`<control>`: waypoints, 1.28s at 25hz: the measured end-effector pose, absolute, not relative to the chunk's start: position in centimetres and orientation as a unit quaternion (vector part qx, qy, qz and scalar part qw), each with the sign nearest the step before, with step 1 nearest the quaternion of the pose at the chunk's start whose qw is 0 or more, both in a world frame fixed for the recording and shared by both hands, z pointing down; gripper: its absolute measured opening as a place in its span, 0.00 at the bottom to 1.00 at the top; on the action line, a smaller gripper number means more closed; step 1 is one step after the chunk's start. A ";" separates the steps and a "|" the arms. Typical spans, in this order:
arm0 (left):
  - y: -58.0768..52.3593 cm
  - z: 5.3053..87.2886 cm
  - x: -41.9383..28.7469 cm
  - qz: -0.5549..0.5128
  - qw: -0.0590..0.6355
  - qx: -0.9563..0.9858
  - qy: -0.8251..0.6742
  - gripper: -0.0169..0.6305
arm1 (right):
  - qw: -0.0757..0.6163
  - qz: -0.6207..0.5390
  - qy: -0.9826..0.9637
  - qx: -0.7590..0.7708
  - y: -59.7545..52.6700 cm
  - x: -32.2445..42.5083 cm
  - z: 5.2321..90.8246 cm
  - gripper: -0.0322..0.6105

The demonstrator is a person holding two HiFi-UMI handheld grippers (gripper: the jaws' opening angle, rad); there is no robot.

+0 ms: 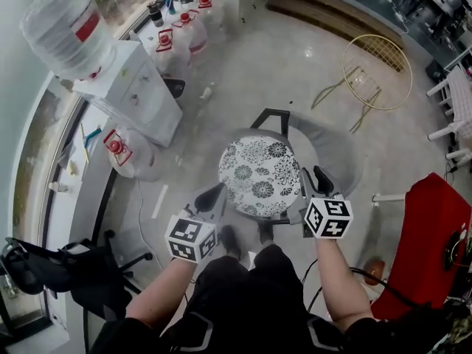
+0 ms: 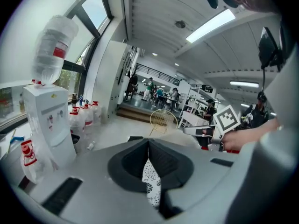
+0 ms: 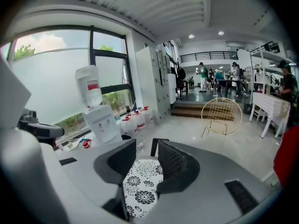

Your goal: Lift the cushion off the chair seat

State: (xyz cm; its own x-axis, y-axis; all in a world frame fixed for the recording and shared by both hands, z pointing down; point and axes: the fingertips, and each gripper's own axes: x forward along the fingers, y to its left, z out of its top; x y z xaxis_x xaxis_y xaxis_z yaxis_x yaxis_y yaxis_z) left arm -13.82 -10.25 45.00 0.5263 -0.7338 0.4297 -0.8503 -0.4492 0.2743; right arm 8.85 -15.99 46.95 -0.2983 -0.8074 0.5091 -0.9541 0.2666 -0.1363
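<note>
The cushion (image 1: pixel 259 175) is round, white with black flower prints, and lies flat on the chair (image 1: pixel 270 116) seat. The left gripper (image 1: pixel 212 196), jaws pressed together and empty, is by its near-left edge. The right gripper (image 1: pixel 313 177), jaws partly apart and holding nothing, is by its right edge.

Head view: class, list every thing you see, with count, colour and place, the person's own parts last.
cushion: one, white with black flowers, on the chair seat, centre
chair: one, black frame, under the cushion
water dispenser: one, white, upper left
water bottles: several, clear with red caps, one atop the dispenser, others on the floor nearby
wire chair: one, gold, upper right
office chair: one, black, lower left
red object: one, lower right
left gripper: one, grey, shut, by the cushion's left edge
right gripper: one, grey, open, by the cushion's right edge
forearms: two, bottom, behind the grippers
</note>
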 end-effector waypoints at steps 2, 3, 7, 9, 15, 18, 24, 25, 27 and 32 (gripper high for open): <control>-10.8 47.2 -13.5 0.140 0.247 0.831 -0.478 0.04 | 0.186 0.235 -0.771 0.562 -16.7 9.6 49.8 0.31; -10.9 48.2 -13.4 0.147 0.256 0.826 -0.480 0.04 | 0.192 0.246 -0.769 0.558 -16.9 9.9 51.1 0.33; -11.8 52.6 -13.3 0.176 0.282 0.807 -0.488 0.04 | 0.216 0.282 -0.758 0.547 -18.3 10.5 56.1 0.41; -12.5 54.7 -13.3 0.186 0.295 0.799 -0.490 0.04 | 0.228 0.299 -0.751 0.544 -19.1 10.7 58.7 0.44; -14.6 60.8 -13.9 0.205 0.334 0.771 -0.503 0.04 | 0.268 0.352 -0.716 0.541 -20.9 11.5 66.3 0.53; -15.0 64.0 -14.4 0.222 0.350 0.756 -0.508 0.04 | 0.290 0.374 -0.697 0.538 -21.0 11.5 69.8 0.55; -15.6 71.2 -15.3 0.236 0.408 0.721 -0.508 0.17 | 0.346 0.395 -0.665 0.530 -20.8 12.4 76.6 0.59; -15.4 72.2 -15.5 0.240 0.414 0.717 -0.506 0.18 | 0.356 0.396 -0.662 0.528 -20.7 12.5 77.5 0.59; -15.2 73.9 -15.8 0.256 0.420 0.711 -0.502 0.20 | 0.364 0.406 -0.652 0.527 -20.6 12.8 79.1 0.60; -15.5 78.8 -16.8 0.280 0.455 0.678 -0.505 0.35 | 0.388 0.436 -0.630 0.513 -20.9 13.5 83.1 0.65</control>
